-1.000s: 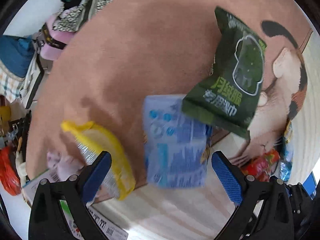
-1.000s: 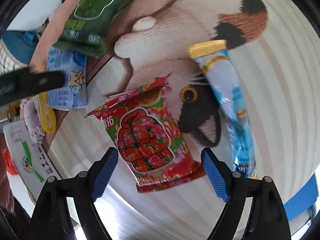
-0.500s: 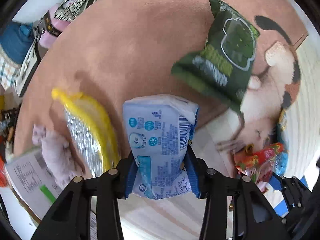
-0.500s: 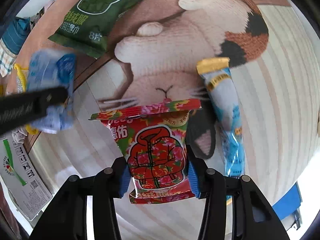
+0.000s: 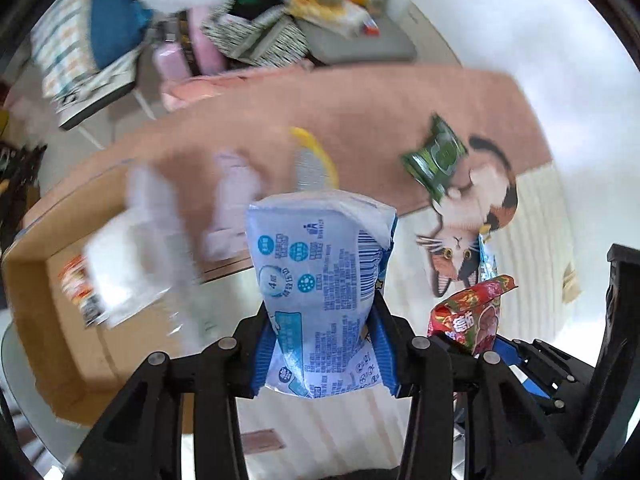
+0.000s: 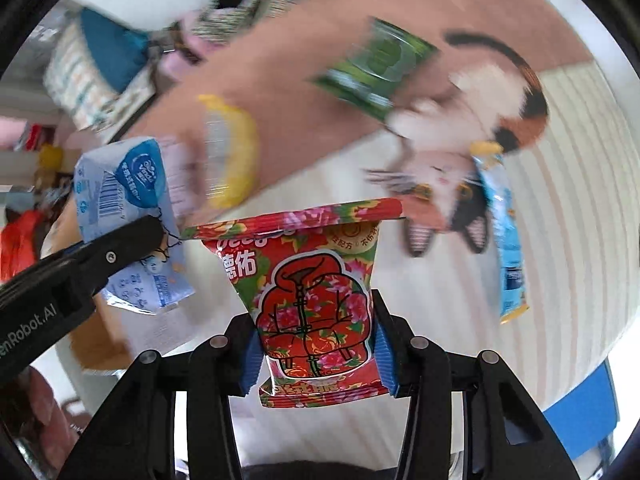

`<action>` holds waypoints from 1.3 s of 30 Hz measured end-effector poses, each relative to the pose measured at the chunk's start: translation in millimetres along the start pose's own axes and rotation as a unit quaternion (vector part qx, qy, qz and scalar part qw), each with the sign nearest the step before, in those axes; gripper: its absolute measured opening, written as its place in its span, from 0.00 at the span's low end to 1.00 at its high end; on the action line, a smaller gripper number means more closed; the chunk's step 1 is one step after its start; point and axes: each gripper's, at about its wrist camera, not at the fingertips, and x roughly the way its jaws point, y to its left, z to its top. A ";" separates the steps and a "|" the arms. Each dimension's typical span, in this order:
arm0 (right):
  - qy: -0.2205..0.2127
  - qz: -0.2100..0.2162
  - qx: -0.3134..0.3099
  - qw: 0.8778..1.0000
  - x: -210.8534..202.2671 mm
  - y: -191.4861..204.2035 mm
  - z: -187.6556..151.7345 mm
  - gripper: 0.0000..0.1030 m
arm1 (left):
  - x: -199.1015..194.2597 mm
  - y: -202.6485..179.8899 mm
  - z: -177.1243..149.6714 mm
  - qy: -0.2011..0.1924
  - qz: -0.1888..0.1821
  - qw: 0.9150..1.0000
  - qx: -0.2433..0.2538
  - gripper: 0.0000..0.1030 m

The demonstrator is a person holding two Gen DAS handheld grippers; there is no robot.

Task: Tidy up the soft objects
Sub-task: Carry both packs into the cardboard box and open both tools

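Left wrist view: the left gripper has its jaws clenched on one blue pack, held upright and lifted clear of the rug. At the lower right, the right gripper shows in part, holding one red pack. Three more soft packs lie on the rug: one yellow-edged pack just beyond the blue pack, one green pack near the rug's right edge by the printed cat, and one thin blue sachet across the cat's face. One cardboard box stands open at the rug's left edge; a blurred item with red and orange print sits inside it, and a blurred white shape covers its near side. What that shape is I cannot tell.

Right wrist view: the right gripper has its jaws clamped on the red pack, upright and off the rug. To the left, the left gripper grips the blue pack, also in the air. Below lie the yellow-edged pack, the green pack and the sachet along the cat's right side. The box shows partly at the lower left.
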 end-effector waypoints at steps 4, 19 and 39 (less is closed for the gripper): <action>-0.018 0.027 -0.061 0.998 -41.3 62.5 -21.6 0.47 | -47.9 70.9 -24.4 -0.026 0.016 0.999 -0.045 0.39; 0.045 -0.018 -0.154 0.987 49.4 275.1 -63.6 0.47 | 2.8 315.1 -38.5 0.039 0.081 0.976 -0.197 0.39; 0.125 -0.069 -0.124 0.982 142.0 290.6 -66.3 0.73 | 64.7 370.8 -4.6 0.120 0.056 0.974 -0.181 0.54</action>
